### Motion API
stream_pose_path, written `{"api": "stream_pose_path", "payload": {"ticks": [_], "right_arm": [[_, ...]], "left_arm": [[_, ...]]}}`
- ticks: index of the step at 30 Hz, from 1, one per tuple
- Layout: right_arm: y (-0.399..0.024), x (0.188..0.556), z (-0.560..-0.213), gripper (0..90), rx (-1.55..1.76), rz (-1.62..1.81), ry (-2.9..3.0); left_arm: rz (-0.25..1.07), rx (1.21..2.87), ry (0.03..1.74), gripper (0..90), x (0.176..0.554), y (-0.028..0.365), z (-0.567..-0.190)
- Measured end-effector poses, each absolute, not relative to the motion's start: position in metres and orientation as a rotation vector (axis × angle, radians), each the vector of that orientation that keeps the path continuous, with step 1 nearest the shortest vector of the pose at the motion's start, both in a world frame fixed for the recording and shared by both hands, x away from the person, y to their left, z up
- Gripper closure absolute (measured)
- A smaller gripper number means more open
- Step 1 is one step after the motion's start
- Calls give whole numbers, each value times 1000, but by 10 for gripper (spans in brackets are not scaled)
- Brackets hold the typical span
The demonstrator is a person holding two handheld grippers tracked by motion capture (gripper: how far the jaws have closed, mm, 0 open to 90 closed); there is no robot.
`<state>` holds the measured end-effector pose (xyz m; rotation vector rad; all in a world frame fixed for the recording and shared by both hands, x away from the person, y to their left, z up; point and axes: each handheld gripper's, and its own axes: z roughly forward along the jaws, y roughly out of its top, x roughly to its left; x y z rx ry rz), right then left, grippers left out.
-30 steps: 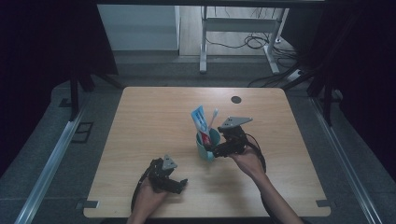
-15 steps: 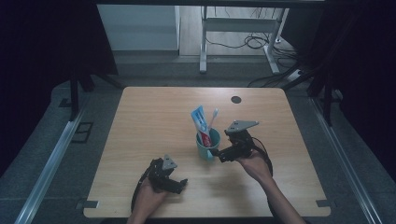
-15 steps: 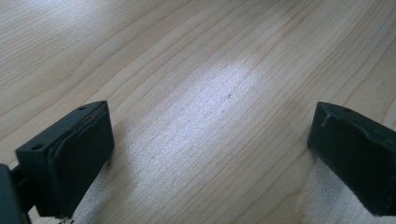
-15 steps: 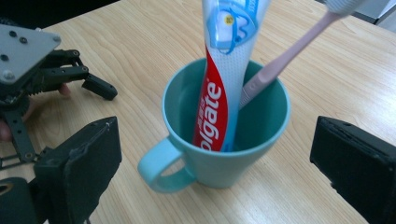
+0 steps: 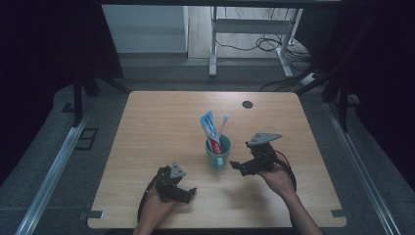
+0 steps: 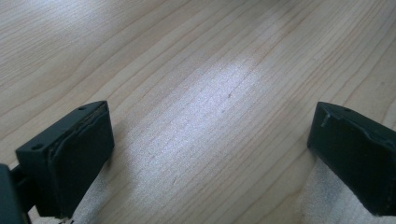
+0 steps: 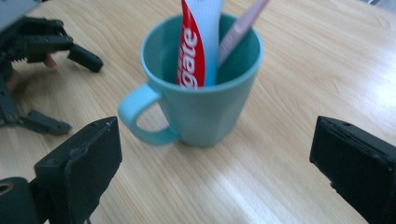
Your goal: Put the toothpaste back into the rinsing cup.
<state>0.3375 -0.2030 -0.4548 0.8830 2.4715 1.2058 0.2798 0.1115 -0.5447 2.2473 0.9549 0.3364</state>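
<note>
Held in the person's right hand, the right tool (image 5: pixel 238 168) is seen with its jaws spread wide and nothing between them. Just ahead of those jaws, apart from both, a teal mug (image 7: pixel 201 100) is stood upright on the wooden worktop (image 5: pixel 161 127). In the right gripper view the mug is framed between the two black jaws, and its handle (image 7: pixel 140 116) is turned toward the jaw at the left of that view. Inside the mug a red-and-white toothpaste tube (image 7: pixel 194 39) is leaned against the rim, and a pale toothbrush (image 7: pixel 238 30) is propped beside it; both are seen rising above the rim in the high view, the tube (image 5: pixel 209 128) on the far side from the right tool and the brush (image 5: pixel 222 125) nearer to it. Beyond the mug from the right tool, the left tool (image 5: pixel 188 195) is held low over the worktop near its front edge, well apart from the mug. Its jaws are likewise spread wide, and bare wood grain is seen between them in the left gripper view. A small dark round spot (image 5: pixel 247 104) is seen on the worktop far ahead of both tools.
</note>
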Motion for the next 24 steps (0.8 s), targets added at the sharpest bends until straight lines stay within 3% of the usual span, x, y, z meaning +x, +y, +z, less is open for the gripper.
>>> {"api": "stream_pose_path", "payload": {"ticks": [24], "right_arm": [[-245,315,-490,24,978,1145,2421]], "left_arm": [[334,2246,958,5,280,111,-545]]}}
